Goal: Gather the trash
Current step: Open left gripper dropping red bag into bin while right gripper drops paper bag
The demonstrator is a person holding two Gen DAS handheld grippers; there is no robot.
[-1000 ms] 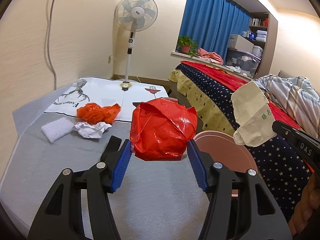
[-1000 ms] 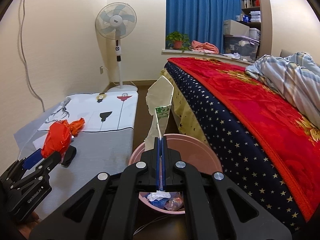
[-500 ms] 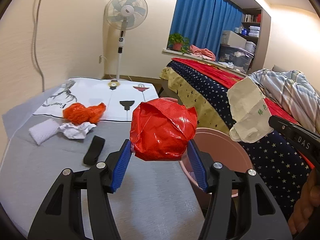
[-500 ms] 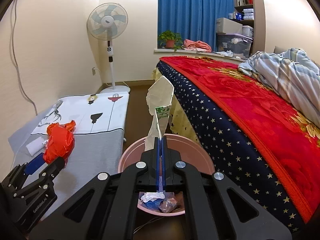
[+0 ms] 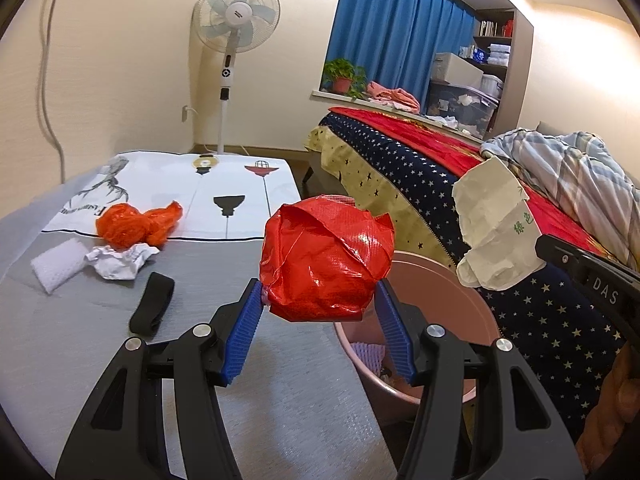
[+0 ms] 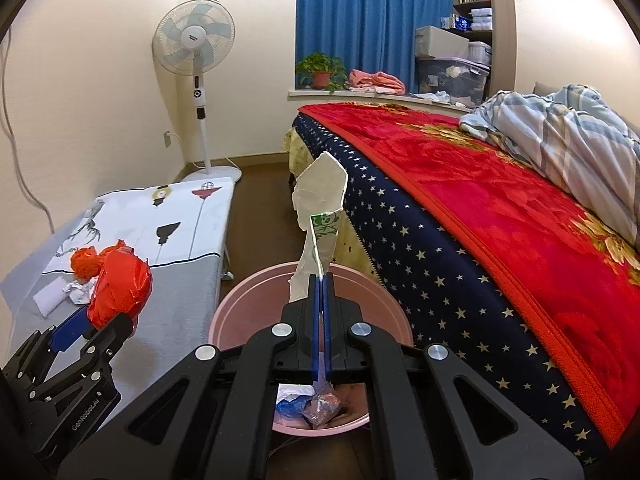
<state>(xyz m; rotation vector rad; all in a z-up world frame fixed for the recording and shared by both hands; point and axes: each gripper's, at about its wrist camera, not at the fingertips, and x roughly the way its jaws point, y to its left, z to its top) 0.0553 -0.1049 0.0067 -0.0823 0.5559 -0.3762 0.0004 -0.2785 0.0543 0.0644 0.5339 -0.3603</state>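
Left gripper (image 5: 320, 300): blue pads pinch a crumpled red wrapper (image 5: 326, 258); held in the air over the table's near right edge, just left of the bin.
Right gripper (image 6: 320, 284): fingers pressed together on a flat white paper packet (image 6: 318, 224), which stands up at 12 o'clock from the tips, directly above the bin.
Bin (image 6: 240, 304): pink, round, on the floor between table and bed, at 6 o'clock in the right wrist view; at its bottom lie a white scrap, a blue piece and a pinkish wad (image 6: 320, 404), so some trash is already in.
Table (image 5: 80, 360): grey cover, at 9 o'clock from the bin; a black strap (image 5: 152, 306) lies nearest.
Trash left on table: crumpled white paper (image 5: 120, 262), a white mesh pad (image 5: 56, 268) beside it at 9 o'clock, and an orange plastic bag (image 5: 136, 224) just behind.
Progress: judged partway; two pieces are held close to the bin but not yet dropped, and three remain on the table.
Next need: likely open the right gripper over the bin, then bring the red wrapper across.
Far: bed (image 6: 480, 200) at 3 o'clock, fan (image 5: 236, 16) at 12 o'clock.
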